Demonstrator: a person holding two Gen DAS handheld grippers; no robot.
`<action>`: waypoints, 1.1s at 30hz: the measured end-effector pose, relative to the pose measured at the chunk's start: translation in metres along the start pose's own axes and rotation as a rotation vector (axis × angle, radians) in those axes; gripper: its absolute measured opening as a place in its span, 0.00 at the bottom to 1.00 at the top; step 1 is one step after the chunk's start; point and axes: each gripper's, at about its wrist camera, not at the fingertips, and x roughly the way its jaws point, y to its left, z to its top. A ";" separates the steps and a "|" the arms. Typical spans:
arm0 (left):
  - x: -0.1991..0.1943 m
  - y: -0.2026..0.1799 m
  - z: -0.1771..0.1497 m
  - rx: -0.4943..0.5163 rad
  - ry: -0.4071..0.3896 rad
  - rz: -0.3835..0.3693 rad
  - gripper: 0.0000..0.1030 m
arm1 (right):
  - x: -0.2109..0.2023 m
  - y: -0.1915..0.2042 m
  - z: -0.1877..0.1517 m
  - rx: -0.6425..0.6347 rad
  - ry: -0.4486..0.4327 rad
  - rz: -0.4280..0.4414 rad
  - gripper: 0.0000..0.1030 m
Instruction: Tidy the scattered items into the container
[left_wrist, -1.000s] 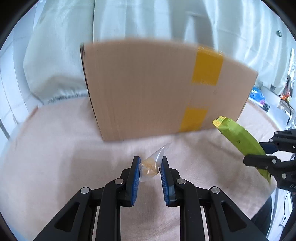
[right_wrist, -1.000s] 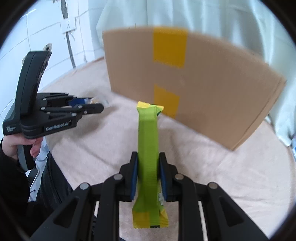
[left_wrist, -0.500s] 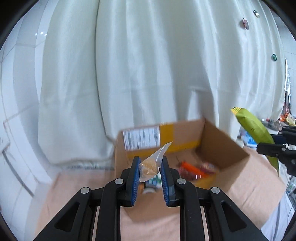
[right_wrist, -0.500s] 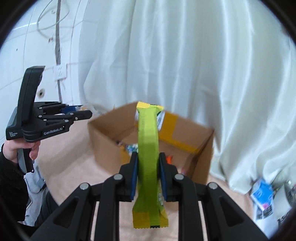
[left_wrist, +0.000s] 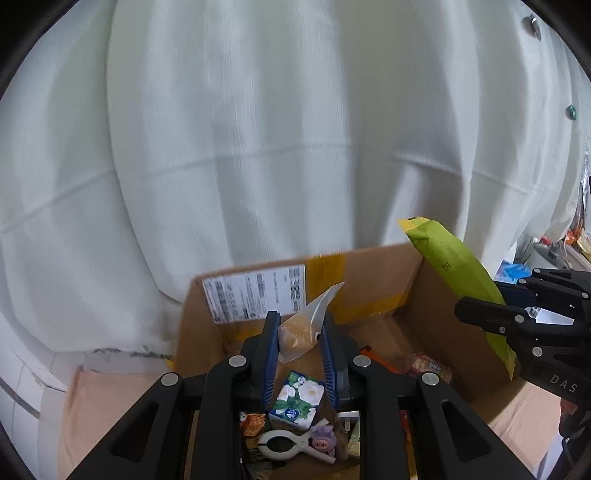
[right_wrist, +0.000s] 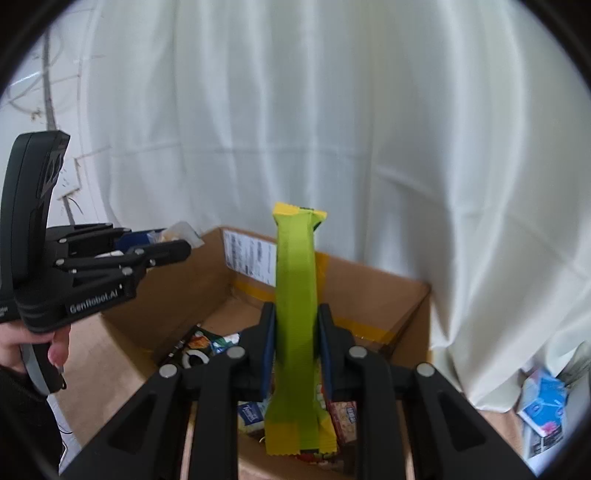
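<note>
Transport step complete in judgement: above the open cardboard box (left_wrist: 373, 280), right gripper (right_wrist: 295, 343) clamps the green snack packet (right_wrist: 295, 295) and left gripper (left_wrist: 300, 345) clamps the clear crumb sachet (left_wrist: 301, 328); next, part jaws to drop both inside.

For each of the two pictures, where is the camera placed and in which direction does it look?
Left wrist view: sits on the left gripper, looks forward and down into the cardboard box; its fingers pinch a clear sachet.
Right wrist view: sits on the right gripper, looks down into the same box; its fingers clamp a green packet. A hand shows at the left edge.
Shared: the box, white curtain, and each view shows the other gripper with its item.
</note>
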 end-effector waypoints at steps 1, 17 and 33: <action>0.012 0.006 -0.004 0.000 0.011 -0.001 0.22 | 0.006 -0.001 -0.002 0.002 0.009 0.003 0.24; 0.052 0.028 -0.028 -0.033 0.071 0.023 0.25 | 0.030 -0.002 -0.024 0.028 0.095 0.007 0.53; -0.023 0.028 -0.031 -0.113 -0.058 0.077 0.96 | -0.047 0.008 -0.026 0.016 -0.047 -0.093 1.00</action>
